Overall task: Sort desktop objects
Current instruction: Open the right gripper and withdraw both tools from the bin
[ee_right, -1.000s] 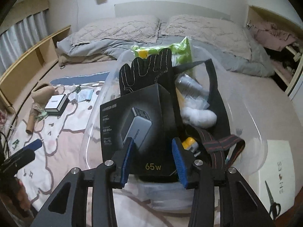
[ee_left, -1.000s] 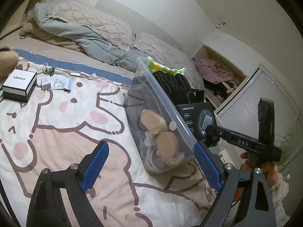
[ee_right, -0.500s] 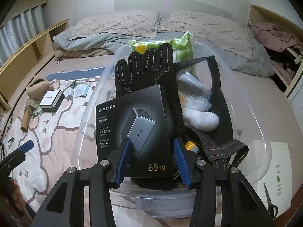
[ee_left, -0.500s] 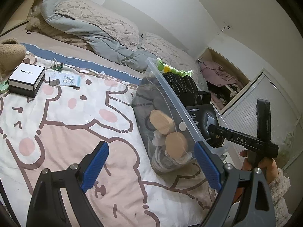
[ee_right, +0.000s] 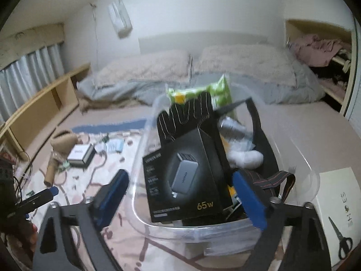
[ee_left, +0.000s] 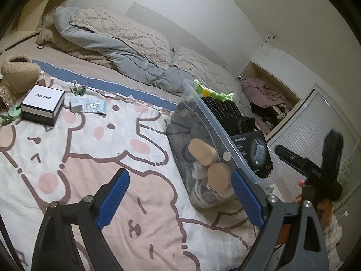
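Right tool jaws just sprang wide — one black charger box free in one clear bin. Left tool wide open, empty — one white box on bed.

Motion blur is smearing the small print on the black box. The scissors are running off the picture's edge.

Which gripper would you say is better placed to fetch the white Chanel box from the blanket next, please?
Left, probably. The left gripper is open and empty over the blanket, with the white Chanel box ahead on its side. The right gripper has just opened off the black charger box in the clear bin.
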Demonstrator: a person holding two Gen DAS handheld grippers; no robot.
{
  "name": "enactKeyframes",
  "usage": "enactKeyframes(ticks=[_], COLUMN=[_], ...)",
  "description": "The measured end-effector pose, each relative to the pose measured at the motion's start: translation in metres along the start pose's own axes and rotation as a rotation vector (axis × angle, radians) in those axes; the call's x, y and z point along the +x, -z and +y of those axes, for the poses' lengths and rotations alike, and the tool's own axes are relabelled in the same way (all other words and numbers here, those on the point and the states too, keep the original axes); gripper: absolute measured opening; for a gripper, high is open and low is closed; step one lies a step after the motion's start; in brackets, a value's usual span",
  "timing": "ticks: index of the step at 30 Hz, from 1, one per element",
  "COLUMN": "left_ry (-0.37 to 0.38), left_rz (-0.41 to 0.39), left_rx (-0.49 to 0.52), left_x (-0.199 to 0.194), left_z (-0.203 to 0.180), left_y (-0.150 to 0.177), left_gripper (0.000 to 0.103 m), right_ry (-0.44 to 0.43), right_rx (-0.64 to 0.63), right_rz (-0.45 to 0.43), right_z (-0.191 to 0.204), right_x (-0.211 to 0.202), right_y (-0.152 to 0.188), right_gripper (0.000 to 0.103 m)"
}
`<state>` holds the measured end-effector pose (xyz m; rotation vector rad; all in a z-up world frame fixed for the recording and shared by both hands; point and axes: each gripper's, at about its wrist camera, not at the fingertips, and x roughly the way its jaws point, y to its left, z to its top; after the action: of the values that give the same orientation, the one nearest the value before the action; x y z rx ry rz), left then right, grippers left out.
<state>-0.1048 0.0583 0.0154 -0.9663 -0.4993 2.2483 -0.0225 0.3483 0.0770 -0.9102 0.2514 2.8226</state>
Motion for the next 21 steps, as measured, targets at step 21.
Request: enactKeyframes(ticks=[21], left_ry=[-0.295], left_rz=[-0.155], left_rx=[0.051], left_x=[-0.039], left_z=[0.07], left_y=[-0.019], left_gripper=[0.103], right_ry=[-0.17], right_rx=[-0.124], right_rz=[-0.19], right_z=[0.107], right_x=[0.003], right_y=[0.032], right_gripper=[0.103])
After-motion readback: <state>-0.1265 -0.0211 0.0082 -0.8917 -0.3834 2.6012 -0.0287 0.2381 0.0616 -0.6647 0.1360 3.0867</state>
